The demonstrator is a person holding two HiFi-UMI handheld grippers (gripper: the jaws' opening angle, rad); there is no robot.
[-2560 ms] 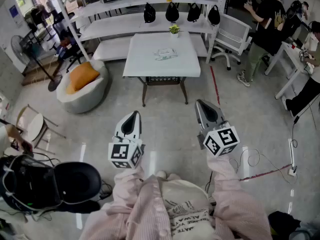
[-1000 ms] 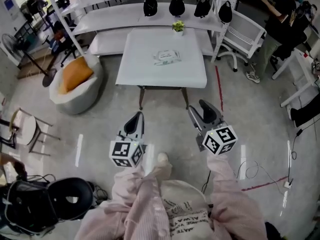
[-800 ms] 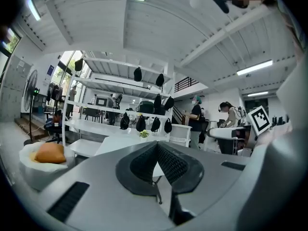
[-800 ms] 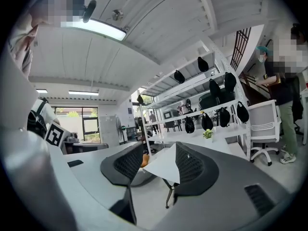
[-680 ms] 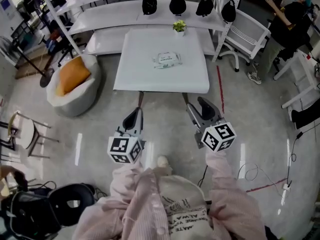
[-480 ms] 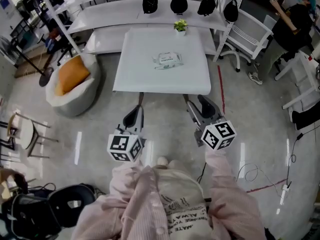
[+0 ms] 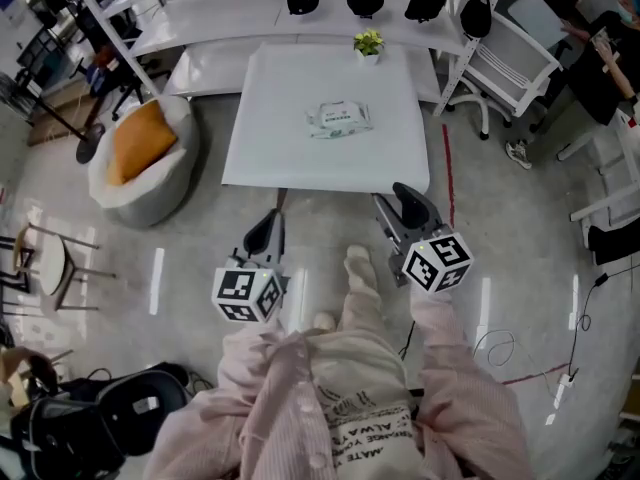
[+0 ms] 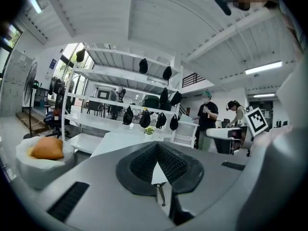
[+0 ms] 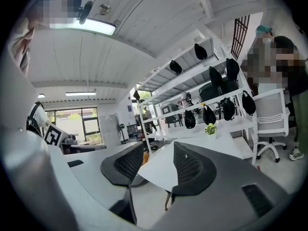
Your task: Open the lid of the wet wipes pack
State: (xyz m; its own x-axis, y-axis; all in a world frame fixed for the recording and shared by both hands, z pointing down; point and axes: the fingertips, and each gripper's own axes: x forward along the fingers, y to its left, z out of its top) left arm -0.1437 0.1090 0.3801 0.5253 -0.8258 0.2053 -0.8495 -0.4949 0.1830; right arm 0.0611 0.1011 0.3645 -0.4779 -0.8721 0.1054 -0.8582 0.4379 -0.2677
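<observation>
**Head view: both grippers short of the table, pack untouched**

Head view shows the wet wipes pack [image 7: 338, 118] lying flat on the white table [image 7: 290, 153], a little toward 1 o'clock of the tabletop's middle. Nothing is touching it, and its lid is too small to read from here. A small potted plant [image 7: 368, 43] stands at the table's 12 o'clock edge, well apart from the pack.

Both grippers hang over the floor at the table's 6 o'clock side, pointing toward 12 o'clock. The left gripper [image 7: 268, 230] sits below the table's near edge at about 7 o'clock. In the left gripper view [image 8: 156, 146] its ribbed pad tips meet with nothing between them. The right gripper [image 7: 408, 200] is at about 5 o'clock of the table, just under the near corner. In the right gripper view [image 9: 158, 150] its jaws stand apart and hold nothing, and the table's corner shows through the gap.

A beanbag [image 7: 140, 153] with an orange cushion sits at the table's 9 o'clock. White shelving [image 7: 230, 13] hung with black bags runs along 12 o'clock.
</observation>
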